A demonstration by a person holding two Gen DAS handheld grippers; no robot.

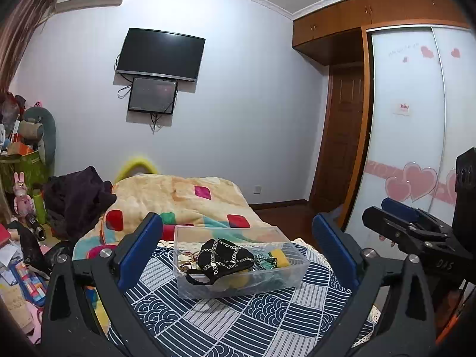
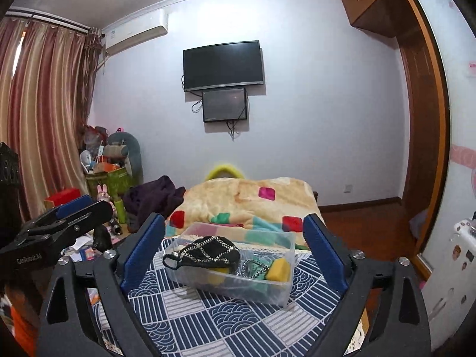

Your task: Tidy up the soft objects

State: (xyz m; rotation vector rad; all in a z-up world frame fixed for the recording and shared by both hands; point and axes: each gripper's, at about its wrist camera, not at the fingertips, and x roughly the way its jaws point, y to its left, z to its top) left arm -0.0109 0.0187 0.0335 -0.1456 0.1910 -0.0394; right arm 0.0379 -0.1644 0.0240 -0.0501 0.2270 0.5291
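Note:
A clear plastic box [image 1: 297, 276] [image 2: 282, 291] stands on the blue-and-white patterned cloth [image 1: 238, 321] [image 2: 208, 321]. In it lie a black pouch with silver chains [image 1: 223, 257] [image 2: 208, 253], a yellow sponge [image 1: 281, 257] [image 2: 279, 269] and a green chained item [image 1: 264, 263] [image 2: 257, 270]. My left gripper [image 1: 236, 223] is open and empty, its blue pads either side of the box, held back from it. My right gripper [image 2: 235, 223] is open and empty, likewise. Each gripper shows at the edge of the other's view.
A cream blanket with coloured squares [image 1: 178, 196] [image 2: 253, 199] lies behind the box. A dark garment [image 1: 77, 196] [image 2: 151, 199] lies left of it. Clutter fills the floor on the left [image 1: 20, 267]. A wardrobe [image 1: 416, 119] stands on the right.

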